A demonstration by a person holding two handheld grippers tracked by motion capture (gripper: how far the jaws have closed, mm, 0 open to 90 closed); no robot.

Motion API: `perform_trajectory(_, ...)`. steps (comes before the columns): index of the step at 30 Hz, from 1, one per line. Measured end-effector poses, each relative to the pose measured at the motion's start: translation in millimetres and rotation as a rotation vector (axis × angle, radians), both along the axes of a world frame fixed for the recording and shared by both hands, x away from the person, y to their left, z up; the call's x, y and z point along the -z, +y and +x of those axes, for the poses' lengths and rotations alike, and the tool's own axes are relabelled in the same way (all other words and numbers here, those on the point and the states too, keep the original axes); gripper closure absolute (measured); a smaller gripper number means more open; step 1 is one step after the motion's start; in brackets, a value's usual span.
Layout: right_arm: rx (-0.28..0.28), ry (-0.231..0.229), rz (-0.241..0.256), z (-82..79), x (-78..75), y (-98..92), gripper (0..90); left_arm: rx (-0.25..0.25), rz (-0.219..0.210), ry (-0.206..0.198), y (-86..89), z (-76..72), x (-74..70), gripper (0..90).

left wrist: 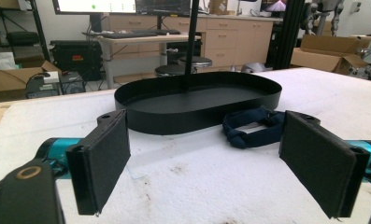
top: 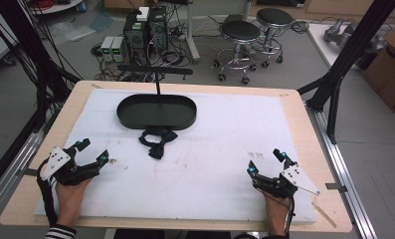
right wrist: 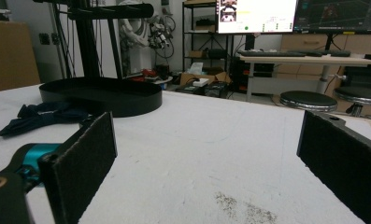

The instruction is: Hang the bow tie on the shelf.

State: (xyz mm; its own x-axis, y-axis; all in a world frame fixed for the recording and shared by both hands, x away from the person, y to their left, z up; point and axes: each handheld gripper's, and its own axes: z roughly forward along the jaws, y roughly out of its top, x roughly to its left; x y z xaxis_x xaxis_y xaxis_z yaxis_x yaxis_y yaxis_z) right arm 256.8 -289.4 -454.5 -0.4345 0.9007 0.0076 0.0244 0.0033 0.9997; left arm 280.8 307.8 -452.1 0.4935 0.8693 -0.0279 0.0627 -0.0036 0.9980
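A black oval tray with an upright post and a crossbar stands at the back middle of the white mat; it also shows as the tray and the tray. A dark navy bow tie lies on the mat just in front of it, seen too as the bow tie and the bow tie. My left gripper rests at the near left, open and empty. My right gripper rests at the near right, open and empty. In their own views, the left gripper and right gripper hold nothing.
The white mat covers a wooden table. Small dark stains mark the mat. Black frame posts stand at both sides. Stools and computer boxes sit on the floor beyond the table.
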Motion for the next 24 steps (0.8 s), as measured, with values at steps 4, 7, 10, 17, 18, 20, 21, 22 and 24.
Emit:
perform_trajectory(4,0.0,0.006,0.004,0.0,0.0,0.4,3.8,0.004,0.001,-0.002,0.1,0.0,0.0,16.2)
perform_trajectory(7,0.001,0.007,0.004,0.2,0.0,0.5,3.9,0.003,-0.002,-0.002,0.2,0.0,0.0,16.2)
perform_trajectory(10,0.001,0.008,0.003,0.3,-0.1,0.5,3.9,-0.002,-0.01,0.001,0.5,0.3,0.1,16.3)
perform_trajectory(17,0.0,0.009,0.002,0.3,-0.1,0.2,3.9,-0.021,-0.052,0.04,3.7,2.7,-1.0,16.1)
perform_trajectory(18,0.0,0.009,0.002,0.3,-0.1,0.2,3.9,-0.021,-0.052,0.04,3.7,2.7,-1.0,16.1)
perform_trajectory(20,0.0,0.006,0.001,0.5,-0.1,0.0,3.9,-0.024,-0.058,0.047,4.4,3.3,-2.2,16.1)
perform_trajectory(21,-0.001,0.005,0.003,0.7,-0.1,0.0,3.9,-0.021,-0.048,0.057,4.4,4.3,-5.8,16.1)
perform_trajectory(22,0.0,0.01,0.007,0.4,-0.2,0.1,3.9,-0.019,-0.042,0.059,3.6,5.5,-8.8,16.1)
perform_trajectory(24,0.0,0.008,0.006,0.5,-0.1,0.1,3.9,-0.009,-0.035,0.064,1.5,7.7,-16.9,16.1)
